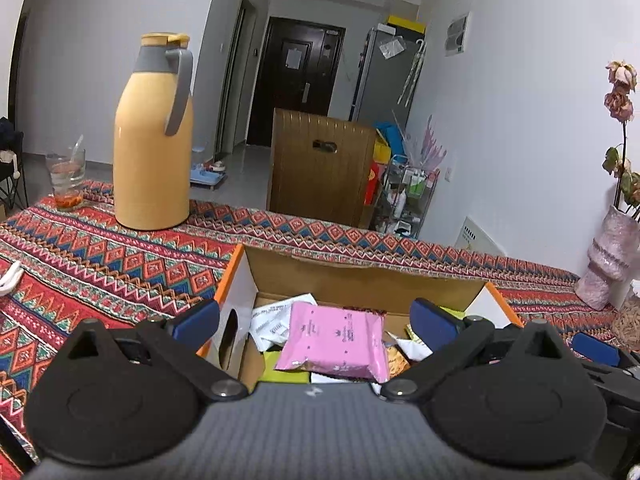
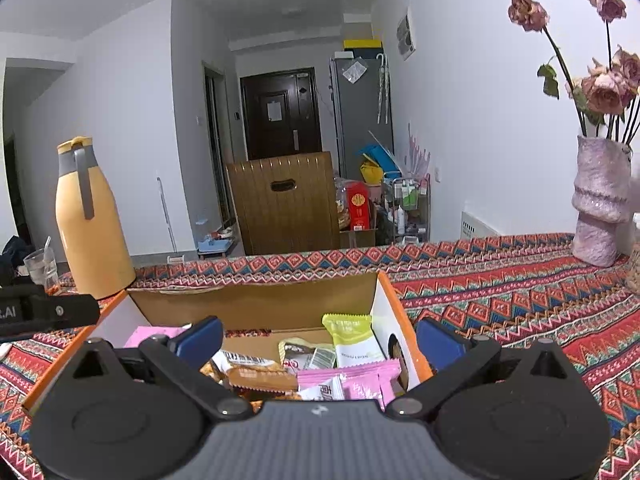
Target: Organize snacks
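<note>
An open cardboard box with orange edges sits on the patterned tablecloth and holds several snack packets. A pink packet lies on top of the pile, right between the wide-apart blue pads of my left gripper, which is open and holds nothing. In the right wrist view the same box shows a green-and-white packet, a brown packet and pink packets. My right gripper hovers open over them, empty.
A tall yellow thermos and a glass stand at the table's far left. A pink vase with dried roses stands at the far right. Part of the other gripper shows at the left. A wooden chair back is behind the table.
</note>
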The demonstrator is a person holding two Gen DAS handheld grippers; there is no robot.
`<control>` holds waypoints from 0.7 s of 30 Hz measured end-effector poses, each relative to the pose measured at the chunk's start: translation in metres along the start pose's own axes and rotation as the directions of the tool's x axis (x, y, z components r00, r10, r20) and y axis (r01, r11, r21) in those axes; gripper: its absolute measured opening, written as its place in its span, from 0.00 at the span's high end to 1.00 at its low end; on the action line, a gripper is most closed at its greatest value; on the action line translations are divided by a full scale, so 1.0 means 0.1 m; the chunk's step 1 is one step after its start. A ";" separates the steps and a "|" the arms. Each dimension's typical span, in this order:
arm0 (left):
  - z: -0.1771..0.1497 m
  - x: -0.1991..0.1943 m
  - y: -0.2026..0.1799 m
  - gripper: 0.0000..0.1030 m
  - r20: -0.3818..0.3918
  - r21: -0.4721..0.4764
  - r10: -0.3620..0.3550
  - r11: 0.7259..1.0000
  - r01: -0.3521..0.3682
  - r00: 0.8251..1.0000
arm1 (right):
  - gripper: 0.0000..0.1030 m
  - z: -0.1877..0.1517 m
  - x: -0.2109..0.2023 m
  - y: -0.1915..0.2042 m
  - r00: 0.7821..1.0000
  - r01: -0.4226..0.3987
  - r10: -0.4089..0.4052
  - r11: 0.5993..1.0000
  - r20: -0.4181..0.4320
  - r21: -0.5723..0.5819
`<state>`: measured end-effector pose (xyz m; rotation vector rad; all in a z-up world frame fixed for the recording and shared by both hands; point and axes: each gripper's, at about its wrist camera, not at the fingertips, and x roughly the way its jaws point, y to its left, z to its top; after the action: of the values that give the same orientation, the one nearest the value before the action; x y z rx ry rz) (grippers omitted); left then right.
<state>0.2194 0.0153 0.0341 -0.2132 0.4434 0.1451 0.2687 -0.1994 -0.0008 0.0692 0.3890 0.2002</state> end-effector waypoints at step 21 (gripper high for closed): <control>-0.12 -0.69 0.02 0.00 0.021 0.046 -0.005 0.999 0.004 1.000 | 0.00 -0.06 -0.72 0.04 1.000 -0.009 0.009 1.000 0.018 -0.017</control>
<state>0.1523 0.0085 0.0536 -0.1671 0.4247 0.1322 0.2011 -0.2101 0.0209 0.0558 0.3694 0.2114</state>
